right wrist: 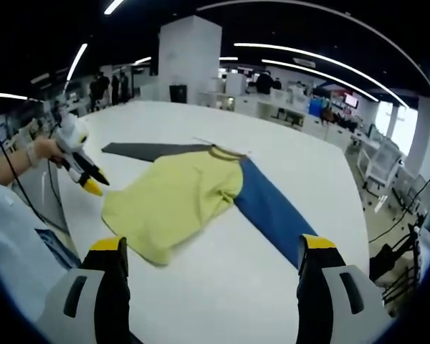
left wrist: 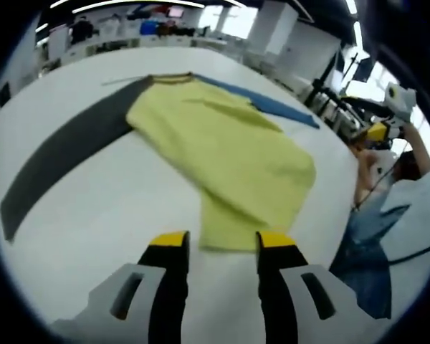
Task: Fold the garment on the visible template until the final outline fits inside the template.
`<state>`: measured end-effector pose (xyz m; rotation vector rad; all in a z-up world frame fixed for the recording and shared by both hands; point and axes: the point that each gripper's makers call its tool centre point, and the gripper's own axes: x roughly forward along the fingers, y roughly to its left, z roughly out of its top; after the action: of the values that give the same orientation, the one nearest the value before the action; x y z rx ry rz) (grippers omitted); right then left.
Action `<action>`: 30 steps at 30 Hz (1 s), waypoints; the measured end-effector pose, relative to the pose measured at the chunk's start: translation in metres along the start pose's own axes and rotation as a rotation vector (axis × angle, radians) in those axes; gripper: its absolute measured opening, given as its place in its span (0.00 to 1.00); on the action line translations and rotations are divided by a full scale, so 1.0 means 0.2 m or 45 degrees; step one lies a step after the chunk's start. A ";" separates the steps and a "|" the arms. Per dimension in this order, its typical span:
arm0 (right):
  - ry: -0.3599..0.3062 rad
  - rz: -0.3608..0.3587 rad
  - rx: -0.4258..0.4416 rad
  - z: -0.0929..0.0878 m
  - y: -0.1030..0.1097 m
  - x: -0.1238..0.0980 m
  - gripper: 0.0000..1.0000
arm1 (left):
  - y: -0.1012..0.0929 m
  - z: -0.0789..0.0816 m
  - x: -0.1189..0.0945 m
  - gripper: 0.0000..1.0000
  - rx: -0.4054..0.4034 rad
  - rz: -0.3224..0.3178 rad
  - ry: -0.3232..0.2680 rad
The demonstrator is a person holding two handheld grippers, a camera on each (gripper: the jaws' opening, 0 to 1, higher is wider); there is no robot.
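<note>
White tabletop [right wrist: 201,287] stretches wide under ceiling strip lights, with desks, chairs and a pale pillar [right wrist: 190,50] of an open office behind it. On this table lies the yellow garment [right wrist: 175,201], spread loosely and partly folded, its collar end pointing toward the far side of the table. It lies across the template, which shows as two flat bands running out from under the collar: a dark grey band [left wrist: 64,154] on one side of the garment and a blue band [right wrist: 269,208] on the other. In the left gripper view the garment's near edge lies just beyond the yellow tips of the left gripper [left wrist: 222,240], whose jaws stand a little apart with nothing between them, above bare table. In the right gripper view the right gripper [right wrist: 215,247] has its jaws spread wide, empty, also raised off the table; the garment's lower corner sits near the left jaw and the blue band ends near the right jaw. The left gripper also shows in the right gripper view, held in a hand [right wrist: 46,149] beside the garment's edge on the dark grey band's side, clear of the cloth.
</note>
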<state>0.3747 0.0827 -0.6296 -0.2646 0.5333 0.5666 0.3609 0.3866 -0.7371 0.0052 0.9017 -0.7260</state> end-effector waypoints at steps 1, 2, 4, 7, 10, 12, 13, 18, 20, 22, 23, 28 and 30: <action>0.001 0.000 0.000 0.00 0.00 0.00 0.98 | 0.01 0.00 0.00 0.32 -0.005 0.007 0.000; 0.002 0.000 0.000 0.00 0.00 0.00 0.98 | 0.01 0.00 0.01 0.32 -0.008 0.008 0.000; 0.001 0.001 0.000 0.00 0.00 0.01 0.98 | 0.02 0.00 0.01 0.32 -0.014 0.013 -0.001; 0.005 0.003 0.001 0.00 0.00 0.01 0.98 | 0.03 0.01 0.02 0.31 -0.018 0.018 -0.003; 0.004 0.005 0.003 0.00 0.00 0.02 0.98 | 0.03 0.01 0.03 0.30 -0.026 0.015 0.002; 0.004 0.005 0.001 0.01 0.01 0.02 0.98 | 0.03 0.00 0.04 0.29 -0.034 0.016 0.006; 0.003 0.004 0.001 0.01 0.01 0.02 0.98 | 0.03 0.00 0.04 0.29 -0.035 0.012 0.014; -0.001 0.001 -0.002 0.02 0.00 0.02 0.98 | 0.04 -0.01 0.06 0.27 -0.037 0.010 0.035; -0.001 0.001 -0.002 0.02 0.00 0.02 0.98 | 0.05 -0.02 0.06 0.27 -0.039 0.013 0.045; 0.000 0.003 -0.004 0.02 0.00 0.03 0.97 | 0.05 -0.02 0.07 0.26 -0.046 0.012 0.049; 0.000 0.003 -0.005 0.03 0.00 0.03 0.97 | 0.05 -0.03 0.07 0.25 -0.051 0.009 0.052; -0.003 -0.001 -0.004 0.04 -0.01 0.03 0.97 | 0.05 -0.03 0.07 0.22 -0.057 0.005 0.064; -0.005 -0.001 -0.005 0.04 -0.01 0.03 0.97 | 0.05 -0.03 0.07 0.21 -0.053 0.005 0.067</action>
<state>0.3829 0.0865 -0.6261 -0.2674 0.5285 0.5676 0.3677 0.3880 -0.7548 -0.0111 0.9666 -0.7064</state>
